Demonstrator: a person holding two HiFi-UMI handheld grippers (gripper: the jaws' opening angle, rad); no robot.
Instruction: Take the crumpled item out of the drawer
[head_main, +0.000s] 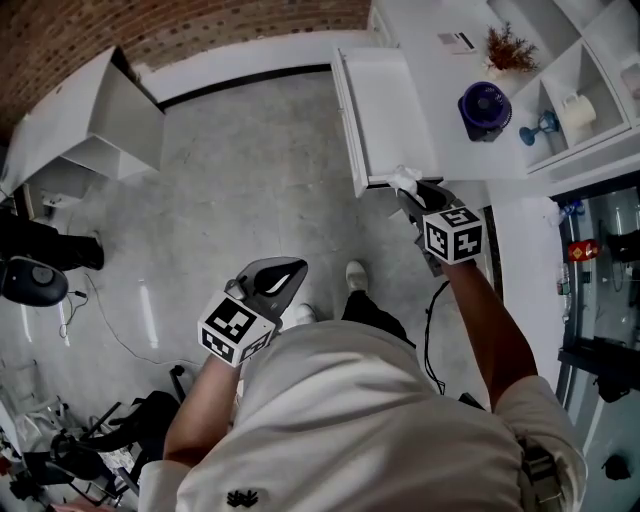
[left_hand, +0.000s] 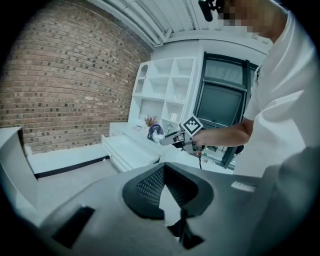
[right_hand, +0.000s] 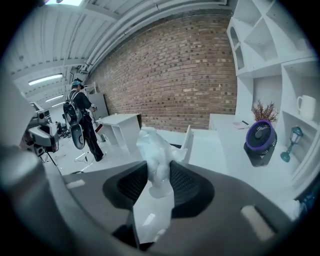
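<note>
- Hanging closed and empty, the left tool (left_hand: 163, 169) is held well apart from the drawer (head_main: 385, 110).
- The crumpled item (right_hand: 156, 150) is pinched between the right tool (right_hand: 160, 170) pads, just off the open drawer's corner; being soft, it could be squeezed loose and dropped back.

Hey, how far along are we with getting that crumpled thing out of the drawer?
Done: the drawer stands open, and the right gripper is shut on the crumpled white item. In hand: the item is held by the drawer's near corner, seemingly clear of it. Left to do: carry it fully away and set it down. The left gripper is shut and holds nothing.
</note>
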